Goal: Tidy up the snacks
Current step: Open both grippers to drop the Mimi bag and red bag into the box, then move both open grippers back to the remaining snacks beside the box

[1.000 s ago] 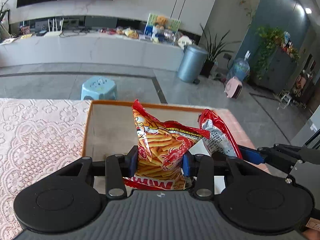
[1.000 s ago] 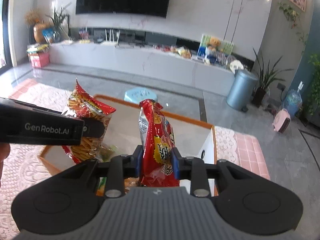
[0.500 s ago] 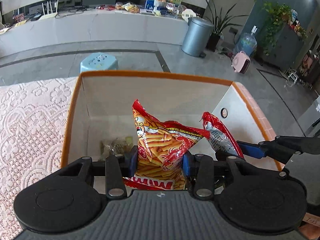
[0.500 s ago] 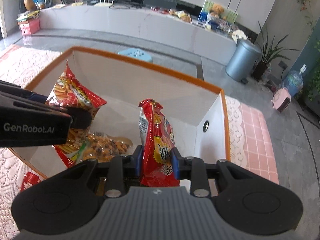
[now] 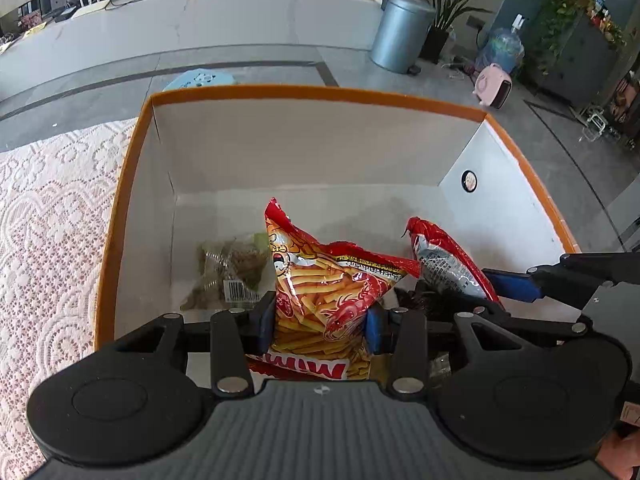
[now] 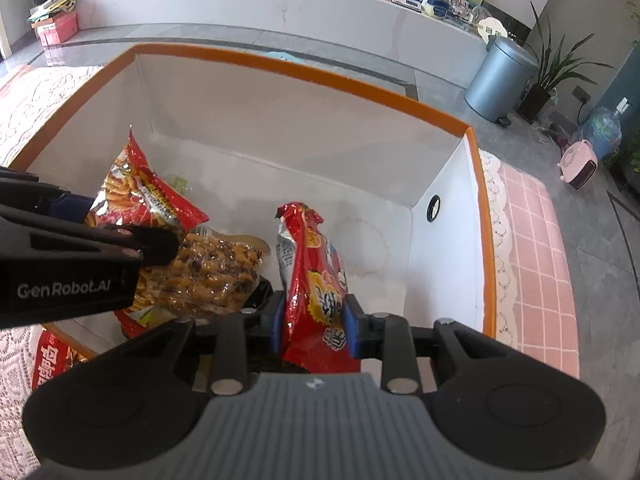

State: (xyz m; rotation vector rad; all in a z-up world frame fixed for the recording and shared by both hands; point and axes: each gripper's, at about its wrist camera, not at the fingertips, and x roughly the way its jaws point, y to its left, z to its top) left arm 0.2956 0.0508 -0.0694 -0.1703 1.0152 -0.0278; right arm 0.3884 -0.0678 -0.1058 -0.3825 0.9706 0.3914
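My left gripper is shut on a red and orange bag of shrimp sticks, held inside an orange-rimmed white box. My right gripper is shut on a narrow red snack bag, also down inside the box. In the left wrist view the red bag shows at right with the right gripper's blue pad on it. In the right wrist view the left gripper enters from the left with the shrimp sticks bag. A clear bag of brown snacks lies on the box floor.
The clear bag lies at the box's front left in the left wrist view. Another red packet lies on the lace tablecloth outside the box's near wall. Pink tiled cloth lies right of the box. A grey bin stands on the floor beyond.
Both grippers have tilted downward and sunk into the box with their bags. The box floor and the clear snack bag have come into view.
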